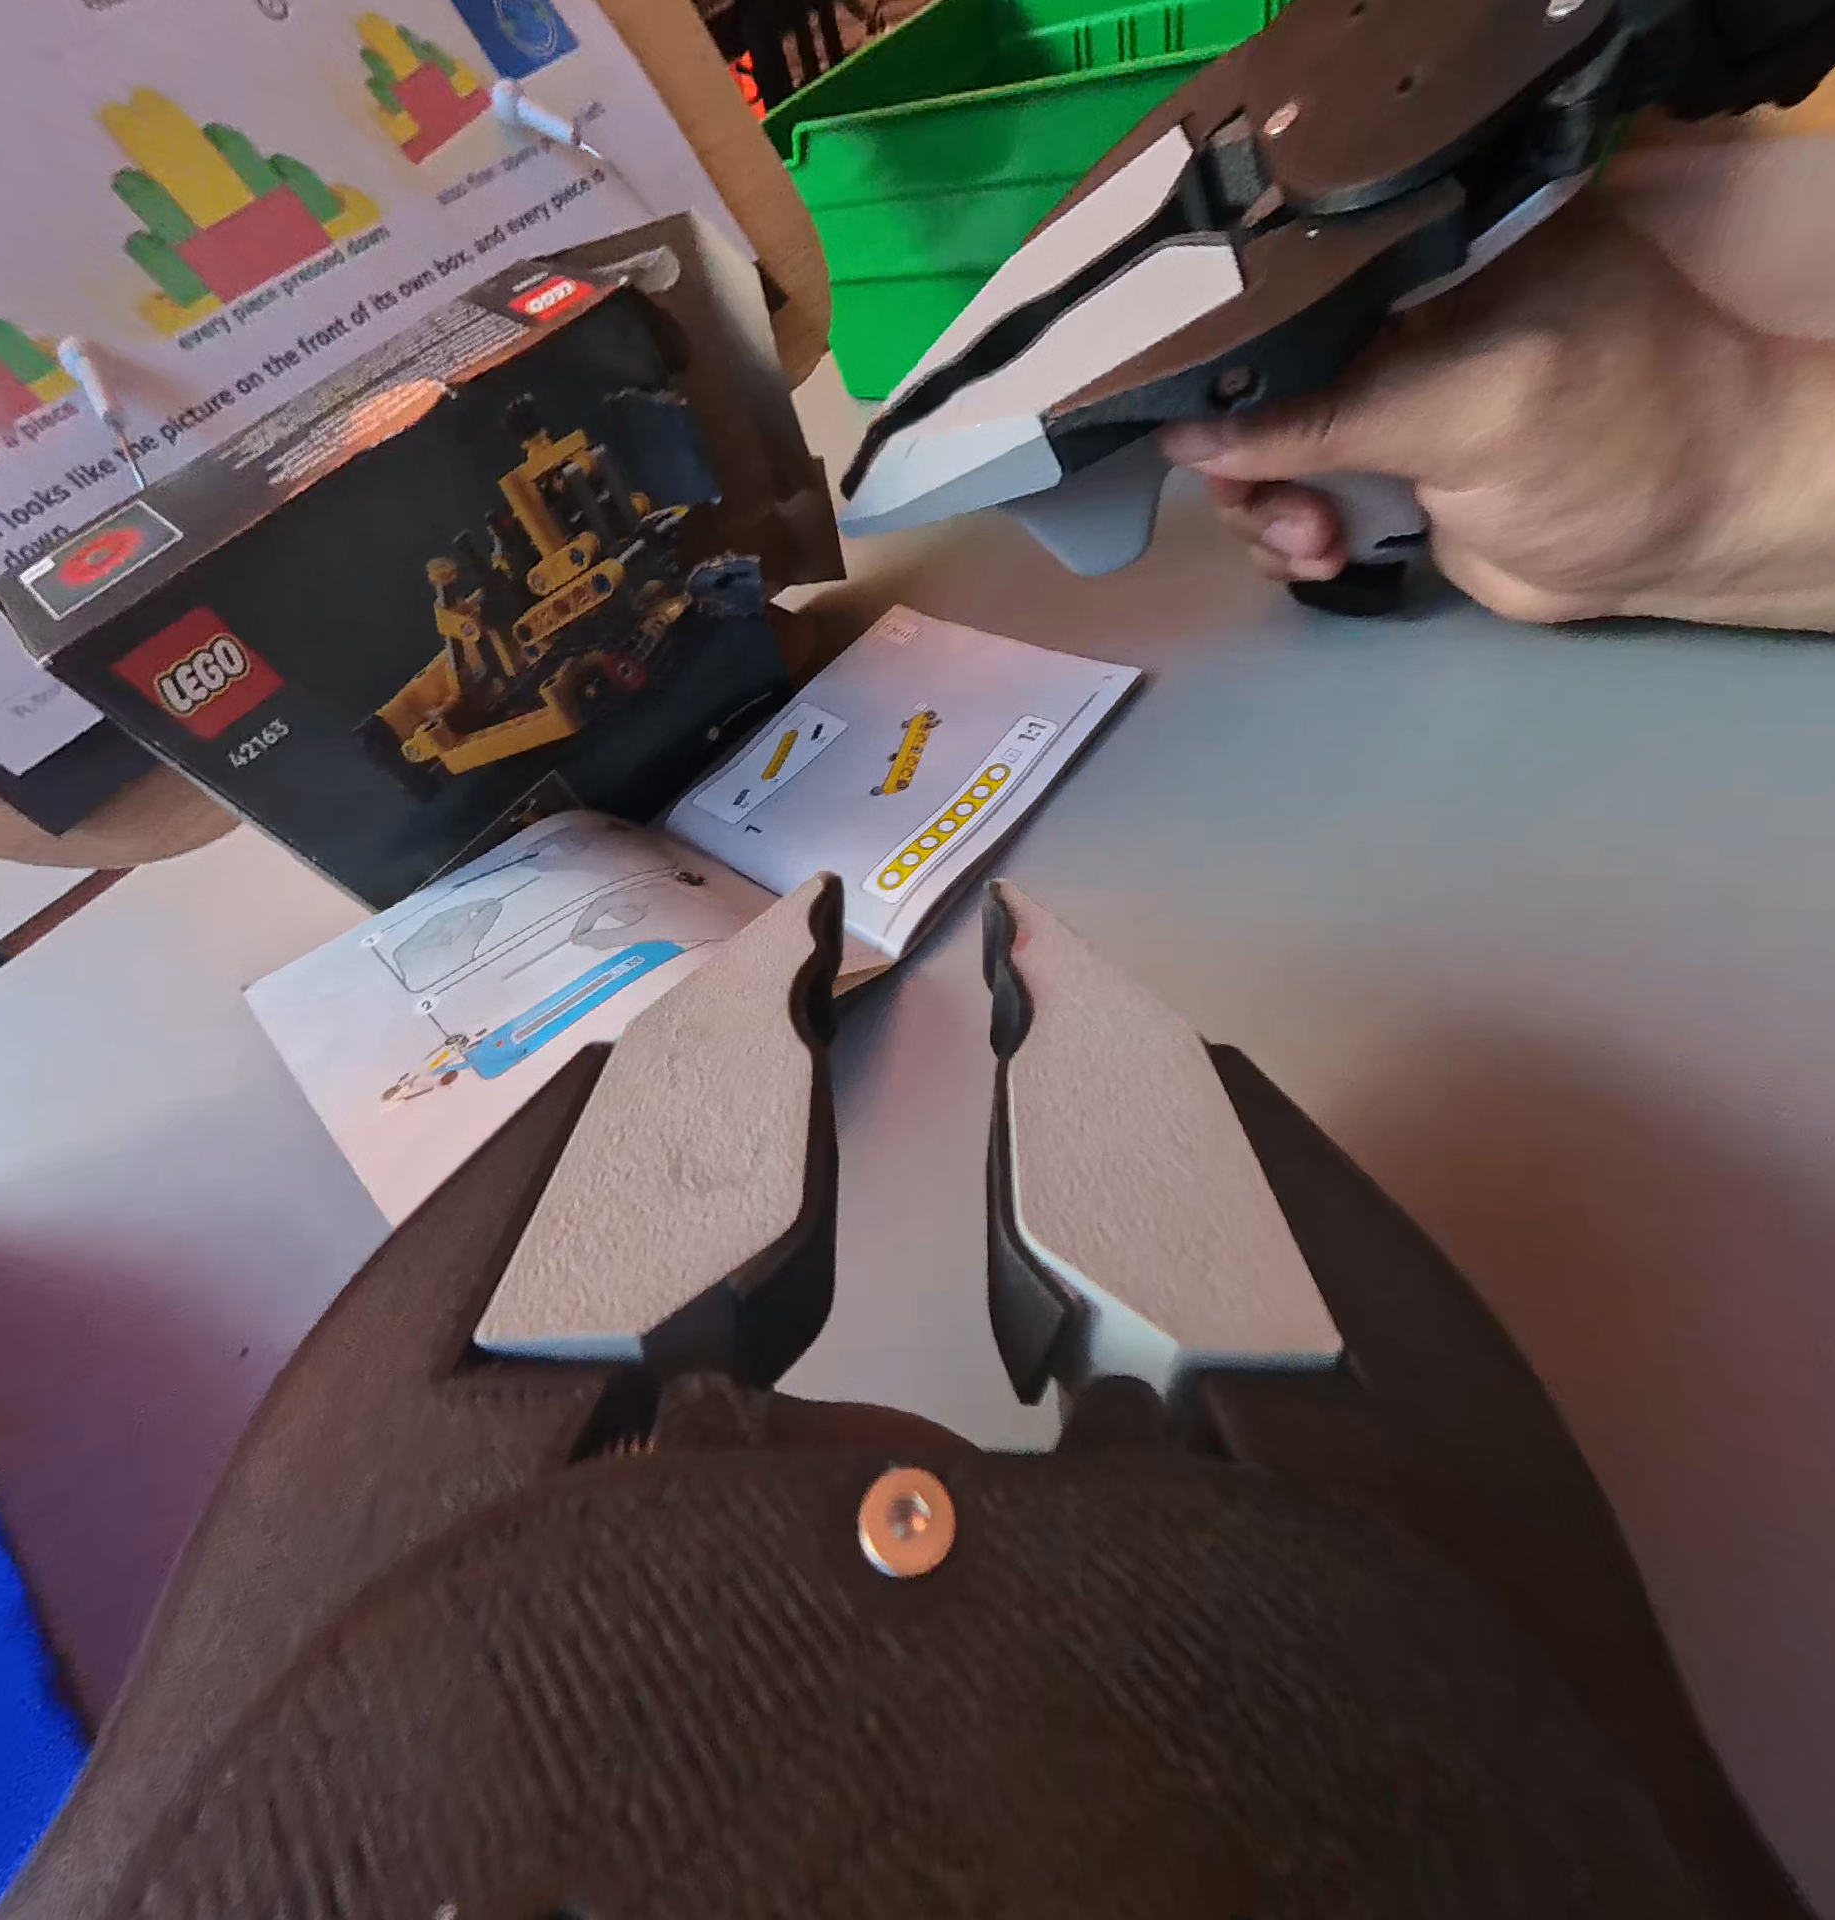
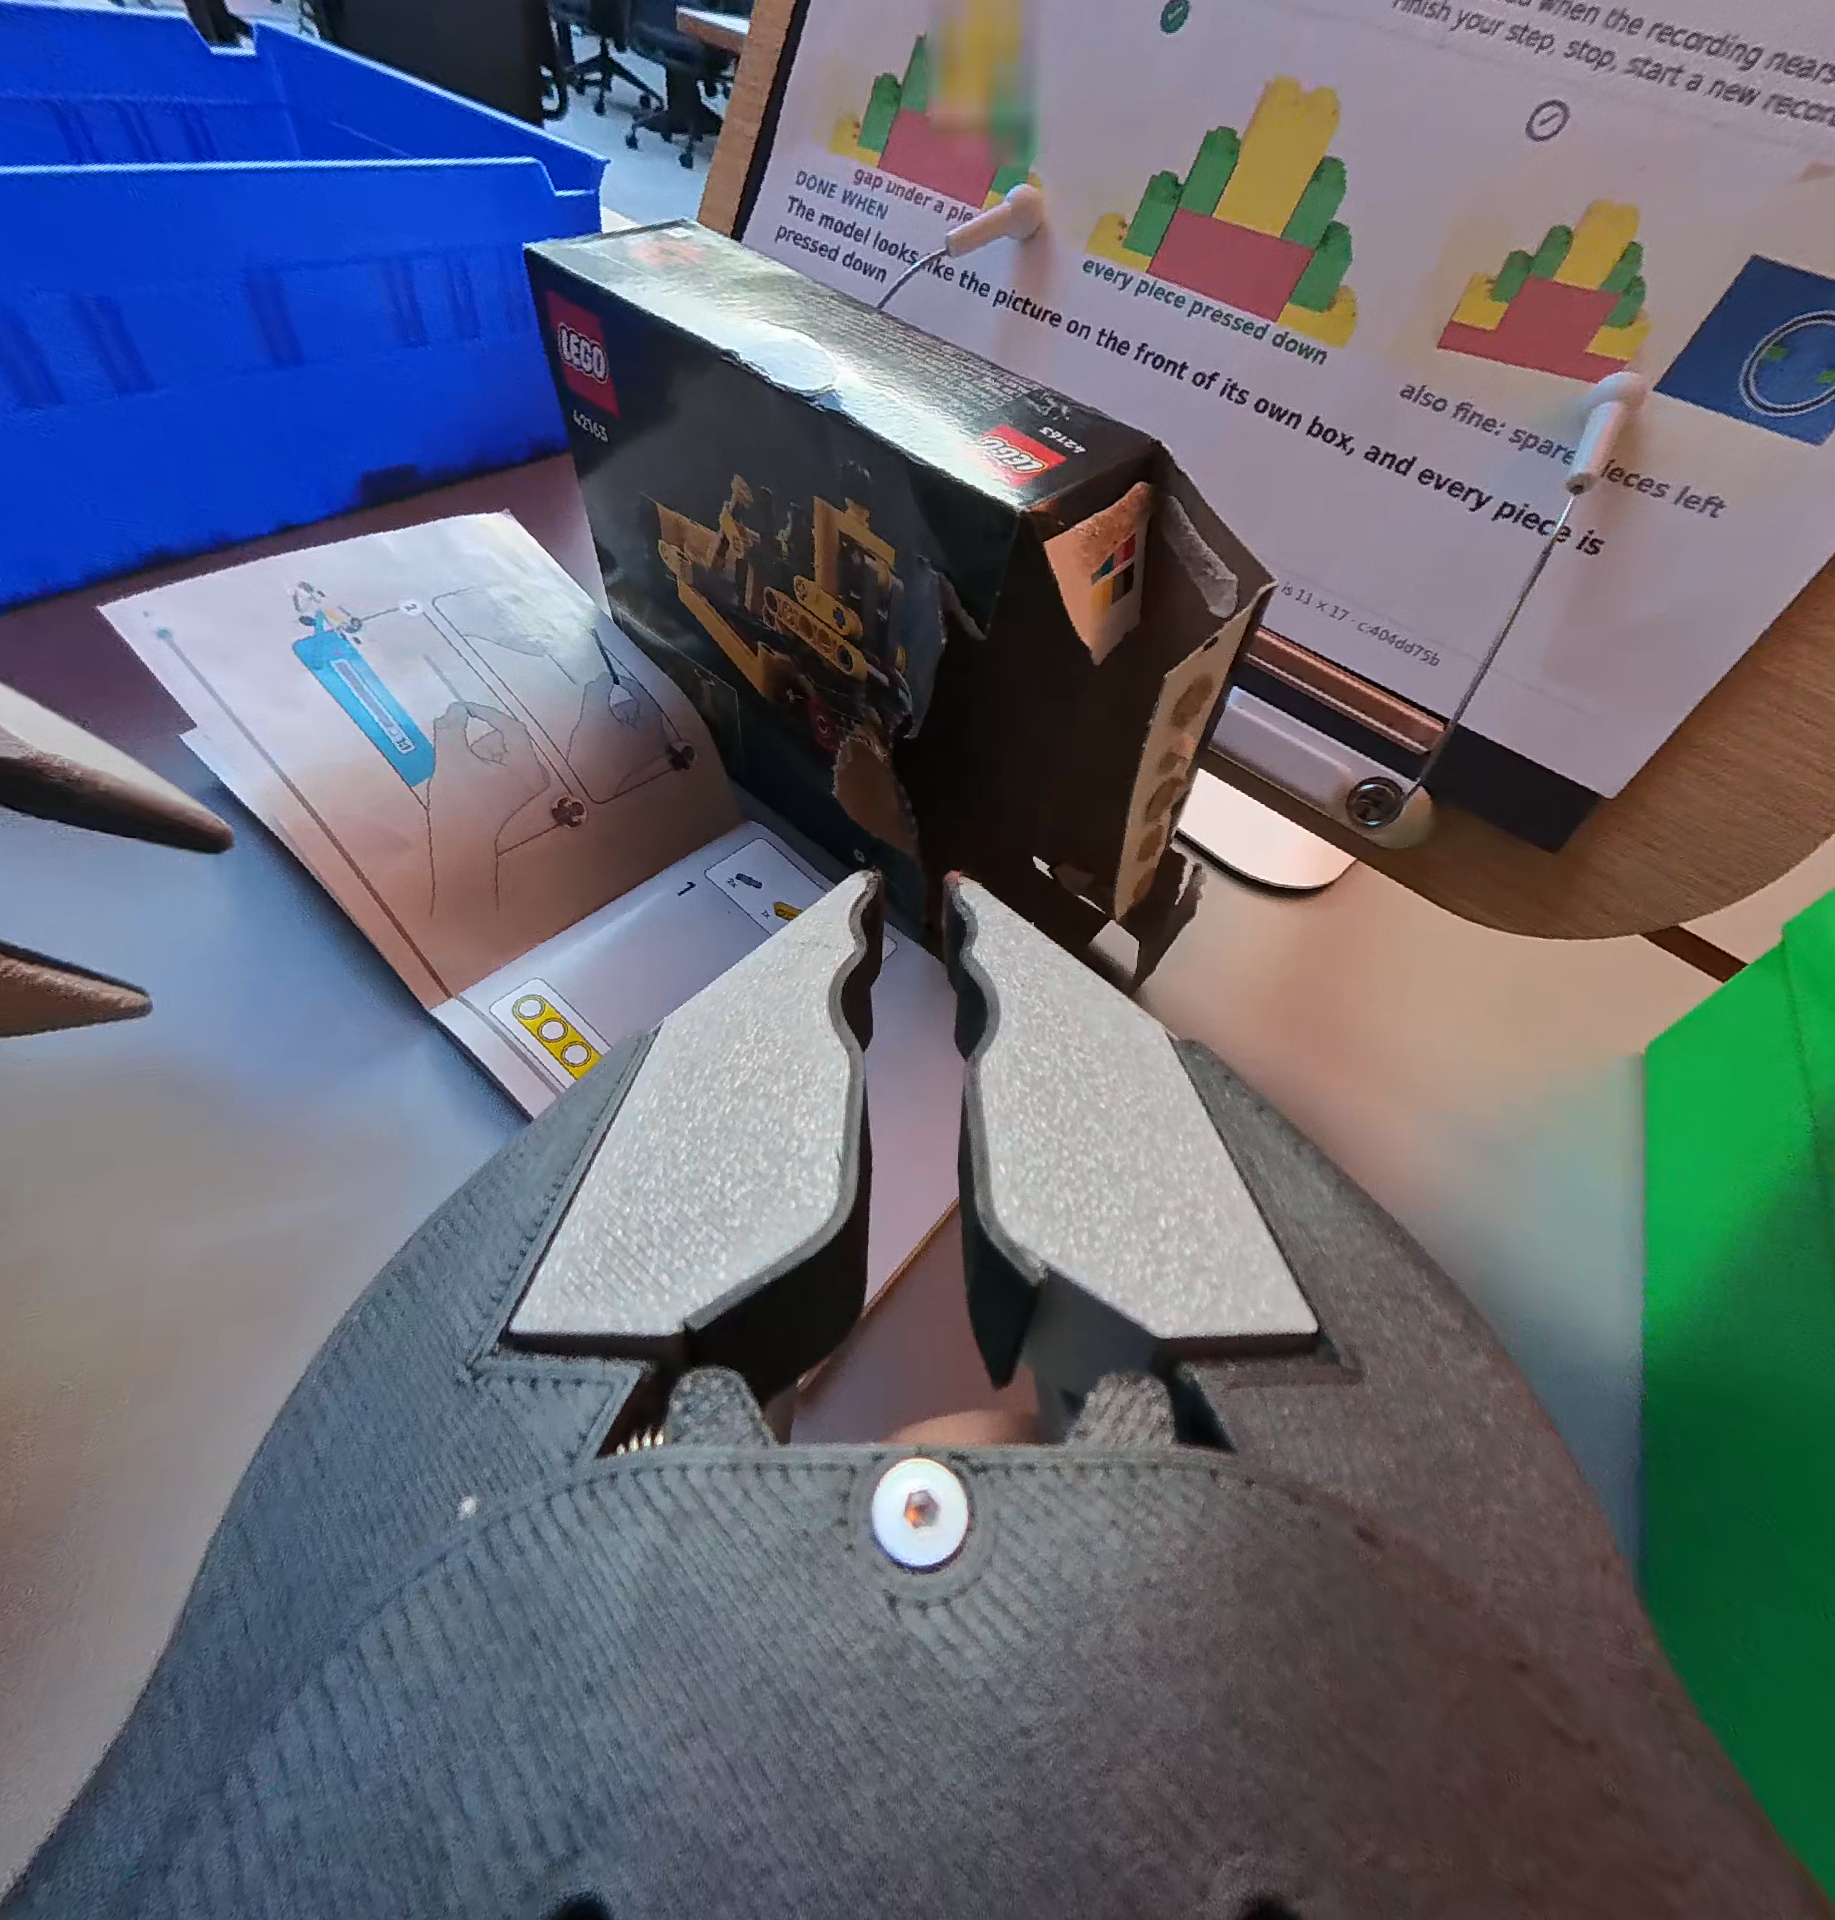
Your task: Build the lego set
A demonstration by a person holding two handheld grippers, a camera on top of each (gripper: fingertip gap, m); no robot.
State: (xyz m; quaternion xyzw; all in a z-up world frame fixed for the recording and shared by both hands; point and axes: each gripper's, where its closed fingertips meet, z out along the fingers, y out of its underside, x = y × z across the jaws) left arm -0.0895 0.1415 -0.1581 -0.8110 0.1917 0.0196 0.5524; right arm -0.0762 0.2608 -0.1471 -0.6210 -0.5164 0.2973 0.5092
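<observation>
Your left gripper [image 1: 911,904] and right gripper [image 2: 911,894] both gape, empty, over the glossy booklet [image 1: 923,769]; the torn cardboard box [image 2: 851,540] is probably open.

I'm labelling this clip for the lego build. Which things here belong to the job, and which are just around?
Part of the job:
- lego box, standing, one end torn open
- instruction booklet, lying open on the table
- left gripper, empty
- right gripper, empty

Just around:
- green bin
- blue bins
- poster board behind the box
</observation>
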